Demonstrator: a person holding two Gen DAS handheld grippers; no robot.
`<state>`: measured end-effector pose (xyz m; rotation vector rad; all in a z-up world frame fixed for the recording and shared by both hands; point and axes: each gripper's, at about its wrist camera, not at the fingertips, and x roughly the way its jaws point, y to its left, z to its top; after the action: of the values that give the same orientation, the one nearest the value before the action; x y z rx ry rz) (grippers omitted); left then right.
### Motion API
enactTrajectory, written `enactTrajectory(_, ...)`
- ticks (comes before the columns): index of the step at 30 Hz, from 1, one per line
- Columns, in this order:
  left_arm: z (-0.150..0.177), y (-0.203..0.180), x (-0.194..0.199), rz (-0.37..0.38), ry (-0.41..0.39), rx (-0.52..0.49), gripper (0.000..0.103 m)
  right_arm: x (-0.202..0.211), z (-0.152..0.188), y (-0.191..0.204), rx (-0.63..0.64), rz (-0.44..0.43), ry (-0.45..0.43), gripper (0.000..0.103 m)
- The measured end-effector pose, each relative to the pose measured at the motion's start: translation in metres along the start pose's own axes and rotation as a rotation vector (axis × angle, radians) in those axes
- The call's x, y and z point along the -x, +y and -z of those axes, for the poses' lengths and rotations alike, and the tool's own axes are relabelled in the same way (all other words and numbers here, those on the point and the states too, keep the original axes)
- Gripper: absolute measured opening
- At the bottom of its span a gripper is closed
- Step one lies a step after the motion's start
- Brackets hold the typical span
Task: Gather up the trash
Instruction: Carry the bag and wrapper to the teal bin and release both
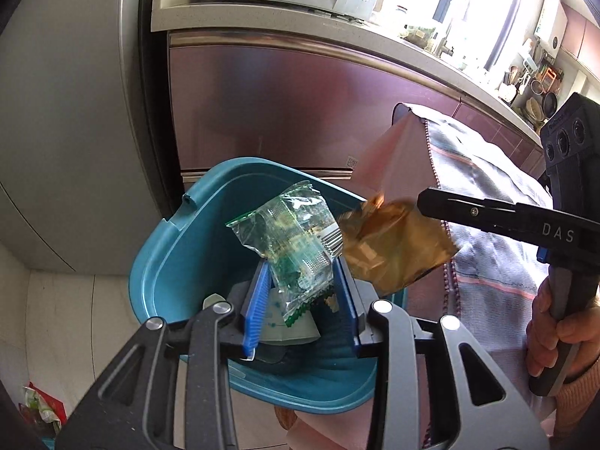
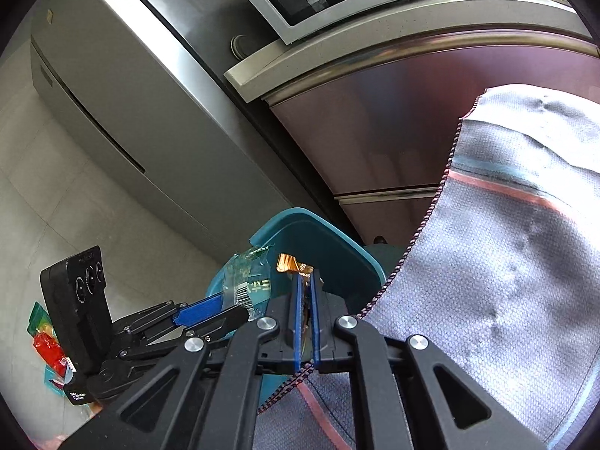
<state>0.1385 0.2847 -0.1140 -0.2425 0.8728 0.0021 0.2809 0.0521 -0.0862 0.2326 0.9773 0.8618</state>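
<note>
A teal bin [image 1: 168, 262] stands on the floor below both grippers, with paper scraps inside. My left gripper [image 1: 300, 266] is shut on a clear green wrapper [image 1: 296, 232] with a barcode, which stands upright between the blue pads over the bin's mouth. From the right comes my right gripper [image 1: 423, 204], shut on a crumpled gold wrapper [image 1: 393, 247] that hangs at the bin's right rim. In the right wrist view the right gripper [image 2: 306, 275] pinches the gold wrapper [image 2: 290, 264] in a narrow gap, above the bin [image 2: 337, 247]. The left gripper [image 2: 232, 305] and its clear wrapper [image 2: 247, 285] sit to the left.
A grey cloth [image 1: 487, 187] draped over a pink surface hangs close to the bin's right side [image 2: 506, 243]. A steel fridge [image 1: 75, 131] and maroon cabinets [image 1: 300, 105] stand behind. More wrappers [image 1: 41, 408] lie on the floor at left. A hand [image 1: 555, 337] holds the right gripper's handle.
</note>
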Motion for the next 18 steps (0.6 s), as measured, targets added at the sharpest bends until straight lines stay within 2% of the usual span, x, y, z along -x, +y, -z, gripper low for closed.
enactTrajectory(3, 0.001, -0.002, -0.007, -0.012, 0.012, 0.001, 0.036, -0.002, -0.001, 0.000, -0.004, 0.013, 0.003, 0.024)
enactTrajectory(12, 0.006, -0.004, -0.017, -0.012, 0.030, 0.012, 0.038, 0.006, 0.008, -0.003, 0.006, 0.010, -0.004, 0.024)
enactTrajectory(15, 0.007, -0.007, -0.010, -0.002, 0.011, 0.009, 0.038, 0.013, 0.010, 0.000, 0.018, 0.011, -0.015, 0.025)
enactTrajectory(18, 0.006, -0.016, 0.003, 0.018, -0.025, -0.006, 0.040, 0.029, 0.014, 0.002, 0.038, 0.010, -0.042, 0.030)
